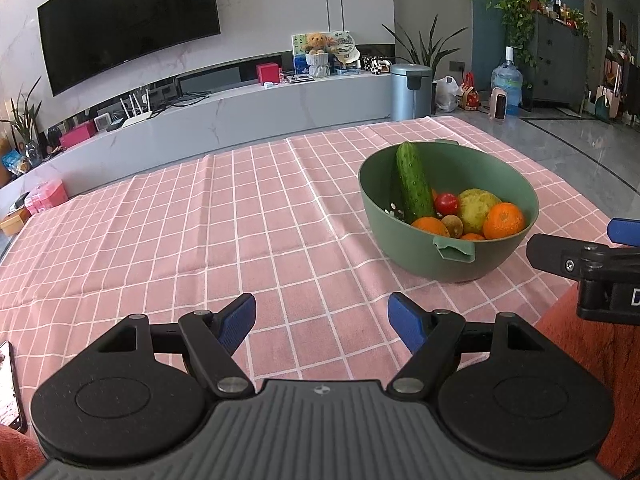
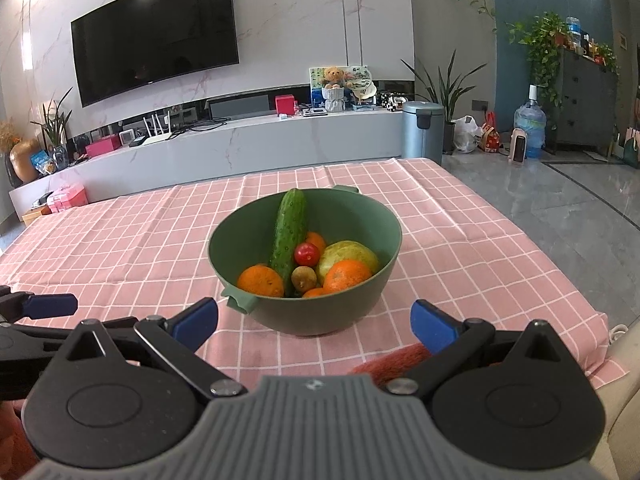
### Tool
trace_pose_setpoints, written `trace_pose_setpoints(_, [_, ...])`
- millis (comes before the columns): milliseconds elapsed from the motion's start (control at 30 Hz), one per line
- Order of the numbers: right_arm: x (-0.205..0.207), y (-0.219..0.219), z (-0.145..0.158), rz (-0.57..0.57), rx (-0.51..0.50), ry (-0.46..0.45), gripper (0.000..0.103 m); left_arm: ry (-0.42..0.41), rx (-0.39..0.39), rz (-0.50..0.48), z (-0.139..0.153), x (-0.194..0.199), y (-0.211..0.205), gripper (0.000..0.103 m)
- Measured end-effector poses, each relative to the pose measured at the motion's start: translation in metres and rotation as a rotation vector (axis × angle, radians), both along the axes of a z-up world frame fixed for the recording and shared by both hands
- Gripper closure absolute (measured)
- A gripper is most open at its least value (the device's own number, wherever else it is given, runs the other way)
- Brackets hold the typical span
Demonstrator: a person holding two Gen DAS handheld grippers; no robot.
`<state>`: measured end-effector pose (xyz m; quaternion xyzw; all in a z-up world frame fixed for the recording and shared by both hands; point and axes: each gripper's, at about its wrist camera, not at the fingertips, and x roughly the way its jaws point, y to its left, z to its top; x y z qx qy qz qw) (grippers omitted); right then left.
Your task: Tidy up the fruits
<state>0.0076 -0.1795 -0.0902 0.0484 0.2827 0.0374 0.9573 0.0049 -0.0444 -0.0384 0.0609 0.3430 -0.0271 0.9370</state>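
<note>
A green bowl (image 2: 320,312) stands on the pink checked tablecloth (image 2: 120,248). In it a cucumber (image 2: 289,236) leans upright, with oranges (image 2: 346,275), a red tomato (image 2: 307,254), a kiwi (image 2: 304,277) and a yellow-green fruit (image 2: 352,254). My right gripper (image 2: 314,322) is open and empty, just in front of the bowl. My left gripper (image 1: 322,320) is open and empty over bare cloth, left of the bowl (image 1: 452,256). The right gripper's fingers (image 1: 552,254) show at the right edge of the left wrist view.
A phone (image 1: 10,388) lies at the table's near left edge. The table's right edge drops to the grey floor (image 2: 560,208). Beyond the far edge are a TV console (image 2: 240,148) and a bin (image 2: 423,130). An orange-red cloth (image 2: 400,360) lies by the near edge.
</note>
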Motion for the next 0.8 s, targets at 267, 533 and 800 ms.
trace_pose_setpoints(267, [-0.0012,-0.0019,-0.0006,-0.001,0.009,-0.014,0.005,-0.003,0.000,-0.001,0.0018,-0.0001,-0.0006,0.015])
trace_pose_setpoints(533, [-0.0024,-0.0041,-0.0028,0.006,0.017,-0.023,0.005,-0.010,0.001,-0.005,0.0068,-0.0005,-0.0021,0.015])
trace_pose_setpoints(800, [-0.0023,-0.0046,-0.0038,0.010,0.021,-0.024,0.005,-0.016,0.001,-0.005,0.0089,-0.0014,-0.0021,0.015])
